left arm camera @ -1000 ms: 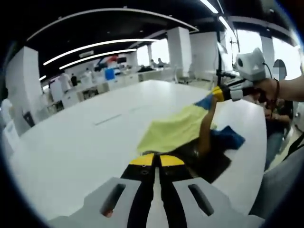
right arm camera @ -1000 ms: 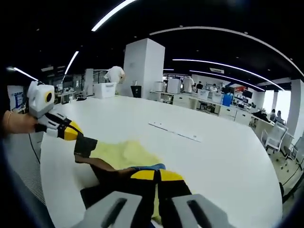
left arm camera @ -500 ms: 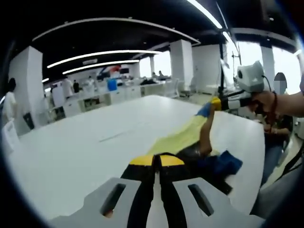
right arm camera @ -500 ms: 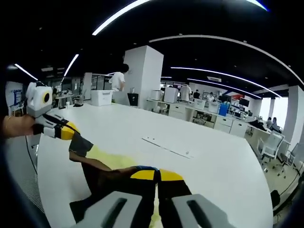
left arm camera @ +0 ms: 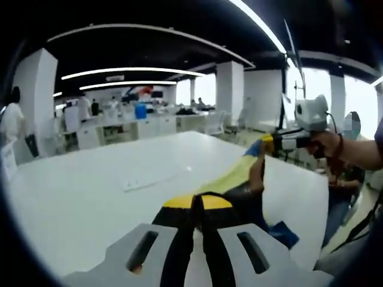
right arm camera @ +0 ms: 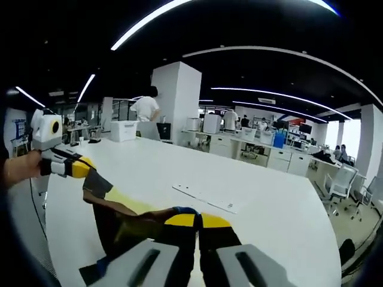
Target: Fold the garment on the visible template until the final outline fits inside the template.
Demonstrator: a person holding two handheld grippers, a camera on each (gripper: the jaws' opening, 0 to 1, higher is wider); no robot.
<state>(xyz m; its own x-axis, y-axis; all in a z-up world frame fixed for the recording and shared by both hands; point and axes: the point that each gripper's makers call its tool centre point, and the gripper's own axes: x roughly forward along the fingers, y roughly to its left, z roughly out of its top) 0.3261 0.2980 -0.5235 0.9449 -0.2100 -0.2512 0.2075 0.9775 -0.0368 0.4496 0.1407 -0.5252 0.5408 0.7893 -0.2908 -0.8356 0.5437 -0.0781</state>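
Lifting a garment off a white table with two grippers

Stretching across a large open office with pillars, strip lights and distant desks, a wide white table [left arm camera: 90, 197] takes up most of both views. A thin pale strip [right arm camera: 203, 198] lies flat on its top, well away from the cloth. A person in a white top [right arm camera: 145, 107] stands at the far side of the room.

Two hands hold the tools apart from each other, raised above the table. In the left gripper view a hand [left arm camera: 332, 143] comes in from the right, gripping the right gripper [left arm camera: 267, 141]. In the right gripper view a hand [right arm camera: 21, 167] comes in from the left, gripping the left gripper [right arm camera: 85, 169].

Both claws are closed, each pinching an edge of the garment [left arm camera: 242, 185]. The yellow, dark and blue cloth hangs stretched between the two yellow jaw tips, held up in the air, with a blue part drooping down toward the near table edge.
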